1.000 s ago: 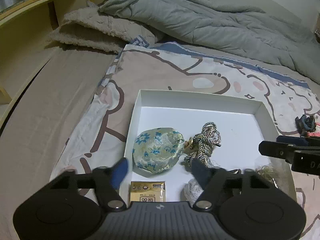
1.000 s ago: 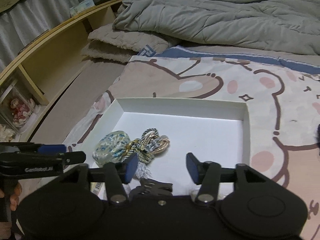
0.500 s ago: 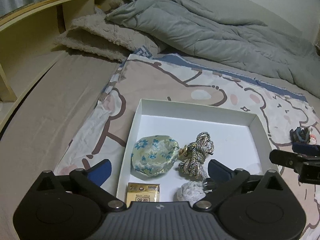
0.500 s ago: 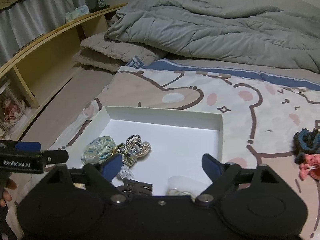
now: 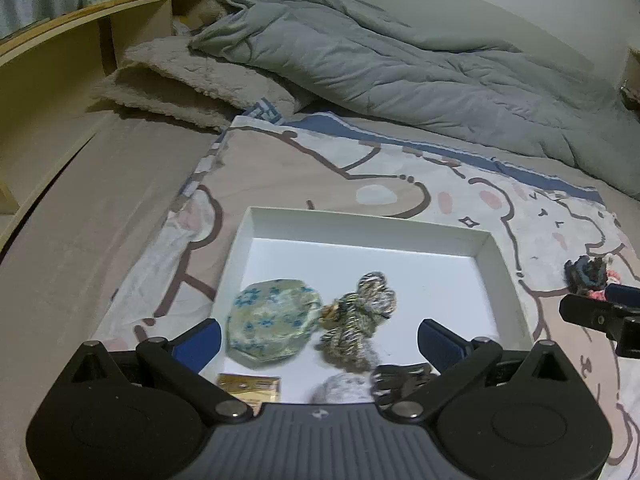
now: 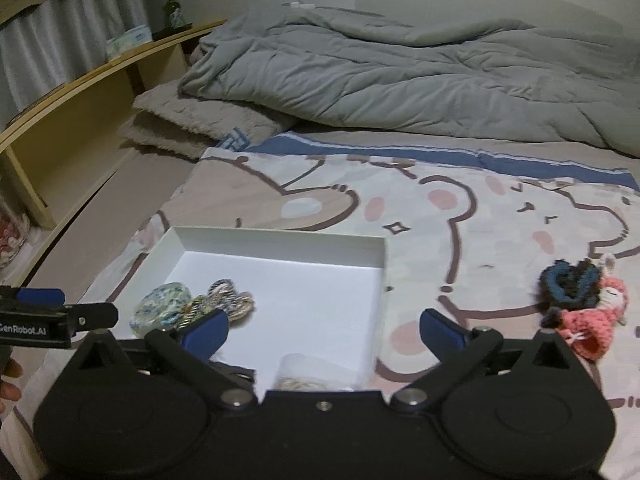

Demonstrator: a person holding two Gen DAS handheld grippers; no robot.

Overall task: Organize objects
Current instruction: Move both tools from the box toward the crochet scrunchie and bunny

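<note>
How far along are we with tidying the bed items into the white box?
Mostly done: the floral pouch, braided cord, gold packet and hair claw lie in the white box. Nothing is in hand; the left tool and right tool have just been opening and are empty. Left: the crochet pieces on the sheet.

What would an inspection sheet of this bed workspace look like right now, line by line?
Surface: cartoon-print sheet spread on the bed, lying flat.
Job's things: white tray holds a floral pouch, braided cord, gold packet, dark clip and a clear bag; crocheted items lie on the sheet to the tray's right.
Clutter: nothing seen.
Grippers: left gripper and right gripper hang over the tray's near edge, jaws just opened wide, nothing between them.
Cables: nothing seen.
Surroundings: grey duvet, beige pillows, wooden shelf with a bottle and tissue pack.
</note>
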